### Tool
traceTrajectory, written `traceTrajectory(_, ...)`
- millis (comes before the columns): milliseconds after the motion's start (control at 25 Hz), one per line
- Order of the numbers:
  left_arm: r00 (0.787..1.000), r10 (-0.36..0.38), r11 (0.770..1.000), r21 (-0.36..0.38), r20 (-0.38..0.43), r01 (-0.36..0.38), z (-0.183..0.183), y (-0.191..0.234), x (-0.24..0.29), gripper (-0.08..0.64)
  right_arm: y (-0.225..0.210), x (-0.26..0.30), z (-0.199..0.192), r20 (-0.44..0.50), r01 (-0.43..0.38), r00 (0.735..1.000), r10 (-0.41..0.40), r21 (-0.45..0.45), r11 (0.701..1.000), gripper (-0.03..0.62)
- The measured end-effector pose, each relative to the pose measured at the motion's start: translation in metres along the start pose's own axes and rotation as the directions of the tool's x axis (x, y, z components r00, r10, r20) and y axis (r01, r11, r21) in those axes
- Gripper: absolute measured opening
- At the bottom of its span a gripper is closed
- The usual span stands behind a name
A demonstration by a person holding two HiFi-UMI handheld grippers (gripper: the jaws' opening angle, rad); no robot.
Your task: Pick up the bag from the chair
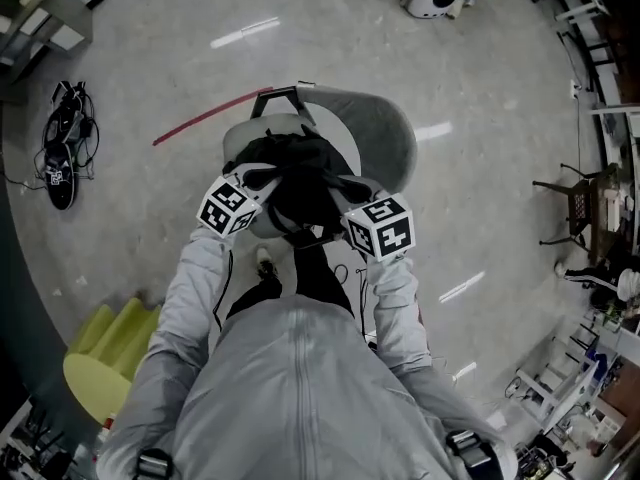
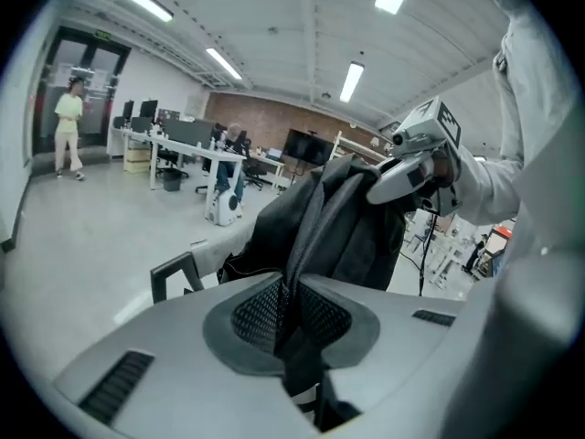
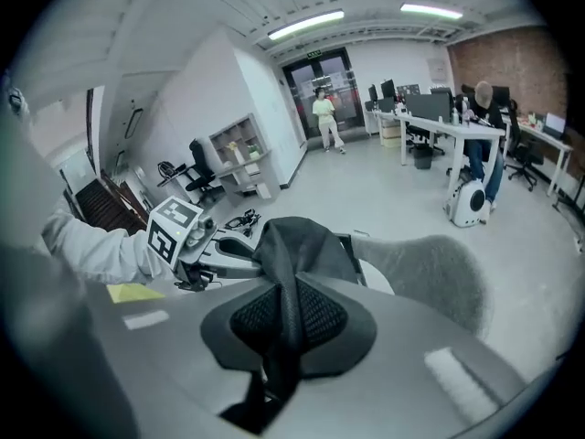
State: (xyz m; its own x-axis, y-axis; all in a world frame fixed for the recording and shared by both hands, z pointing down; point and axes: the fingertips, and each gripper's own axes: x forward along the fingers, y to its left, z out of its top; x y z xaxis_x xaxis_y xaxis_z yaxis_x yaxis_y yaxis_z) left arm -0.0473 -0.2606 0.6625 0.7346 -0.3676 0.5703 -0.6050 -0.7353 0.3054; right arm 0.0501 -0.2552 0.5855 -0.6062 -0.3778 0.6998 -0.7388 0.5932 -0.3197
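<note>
Grasp by left gripper (image 2: 283, 314) and right gripper (image 3: 288, 314), each clenched on soft black fabric bag (image 1: 300, 183). Held bunched between them, over near part of grey padded chair (image 1: 385, 138). Gripping seemingly done; lifting clear of seat yet to do.

You've got a bag (image 1: 300, 183) of matt black cloth, its strap tightly woven. The chair (image 1: 385, 138) back looks like nubbly grey fabric. The floor (image 1: 480, 198) is smooth and glossy, mirroring the lights. Your left hand-held gripper (image 2: 287, 311) and right hand-held gripper (image 3: 285, 315) show smooth matt grey plastic with black mesh-textured pads.
</note>
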Motion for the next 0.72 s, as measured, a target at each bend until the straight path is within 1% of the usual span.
traceTrajectory(120, 0.992, 0.07, 0.998, -0.001, 0.106, -0.071, 0.021, -0.001, -0.026, 0.038, 0.019, -0.015, 0.03, 0.068, 0.028, 0.997, -0.021, -0.096, 0.995, 0.037)
traceTrajectory(200, 0.979, 0.107, 0.994, 0.006, 0.174, -0.11, 0.038, -0.007, -0.048, 0.038, 0.036, -0.032, 0.053, 0.128, 0.054, 0.991, -0.034, -0.156, 0.986, 0.037)
traceTrajectory(320, 0.954, 0.147, 0.987, 0.024, 0.261, -0.159, 0.061, -0.022, -0.084, 0.037, 0.064, -0.06, 0.081, 0.202, 0.088, 0.979, -0.04, -0.234, 0.968, 0.037)
traceTrajectory(400, 0.94, 0.155, 0.985, 0.029, 0.304, -0.172, 0.072, -0.033, -0.108, 0.035, 0.083, -0.078, 0.092, 0.233, 0.091, 0.972, -0.029, -0.26, 0.961, 0.037)
traceTrajectory(560, 0.917, 0.131, 0.985, 0.056, 0.376, -0.164, 0.09, -0.052, -0.154, 0.035, 0.118, -0.105, 0.107, 0.297, 0.091, 0.955, 0.0, -0.293, 0.952, 0.037)
traceTrajectory(640, 0.91, 0.134, 0.98, 0.082, 0.392, -0.179, 0.095, -0.059, -0.173, 0.034, 0.134, -0.116, 0.111, 0.329, 0.102, 0.944, 0.004, -0.303, 0.947, 0.037)
traceTrajectory(720, 0.907, 0.142, 0.974, 0.106, 0.395, -0.198, 0.097, -0.066, -0.191, 0.034, 0.15, -0.124, 0.112, 0.357, 0.112, 0.934, 0.005, -0.305, 0.946, 0.037)
